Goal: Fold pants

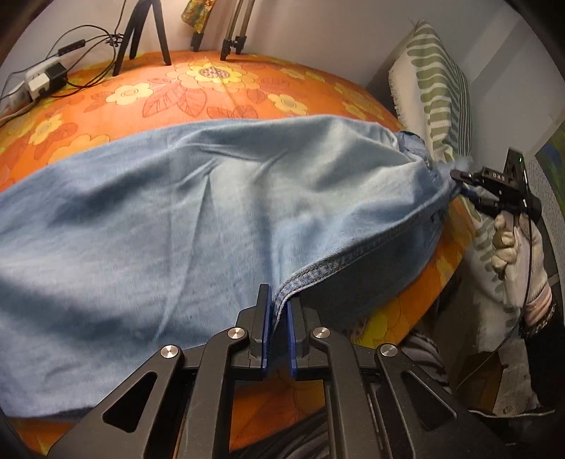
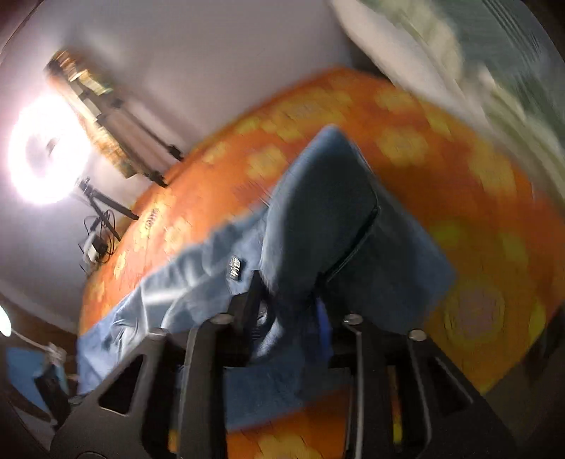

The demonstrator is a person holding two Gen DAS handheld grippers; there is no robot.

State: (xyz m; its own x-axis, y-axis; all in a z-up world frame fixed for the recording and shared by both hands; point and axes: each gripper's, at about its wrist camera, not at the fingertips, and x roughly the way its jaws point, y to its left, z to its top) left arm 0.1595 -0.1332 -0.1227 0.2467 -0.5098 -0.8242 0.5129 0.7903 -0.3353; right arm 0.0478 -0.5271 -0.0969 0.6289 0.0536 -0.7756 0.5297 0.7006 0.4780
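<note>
On the bed: light blue denim pants [image 1: 197, 219] spread across the orange floral bedspread [image 1: 148, 95].
Left gripper [image 1: 279, 303]: angled down, clamped on the stitched hem.
Right gripper [image 1: 459, 180]: in a gloved hand [image 1: 512, 254], pinching a bunched corner.

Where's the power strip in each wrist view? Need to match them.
Left wrist: power strip at upper left edge, on the orange bedspread.
Right wrist: power strip at left middle, blurred.
Shared landmark: black tripod beside it.
</note>
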